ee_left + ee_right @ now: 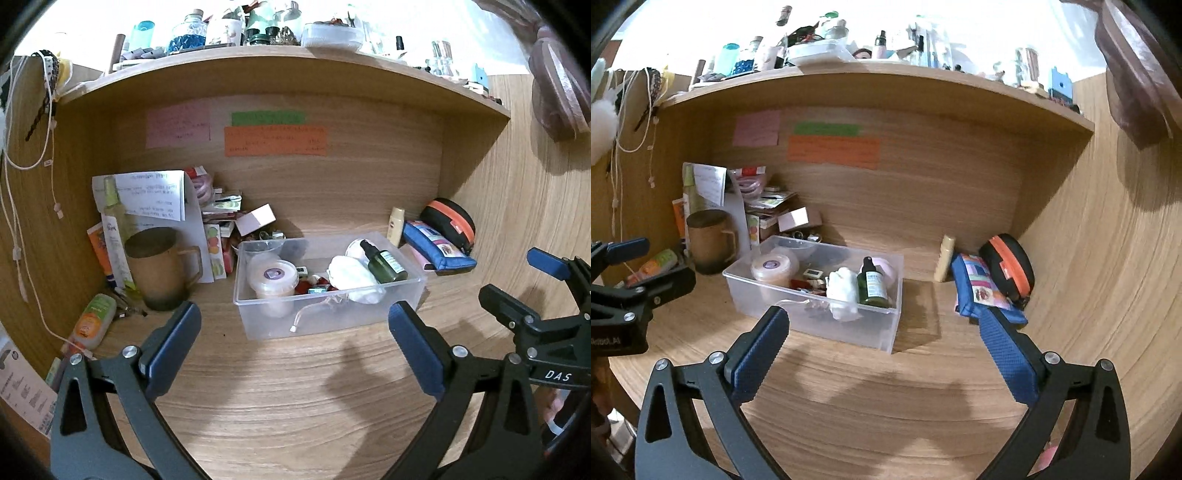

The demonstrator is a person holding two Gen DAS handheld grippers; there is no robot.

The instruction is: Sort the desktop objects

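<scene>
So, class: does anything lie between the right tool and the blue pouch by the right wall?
Nothing visible does. The right tool is open and empty, with only bare desk between it and the blue pouch. The clear bin sits to the pouch's left, off that line.

Both fisheye views look forward and slightly down along their own blue-padded fingers, from low over the table toward the wooden alcove. The left view faces the clear bin squarely; the right view stands further right. Both share the bin and back wall.
</scene>
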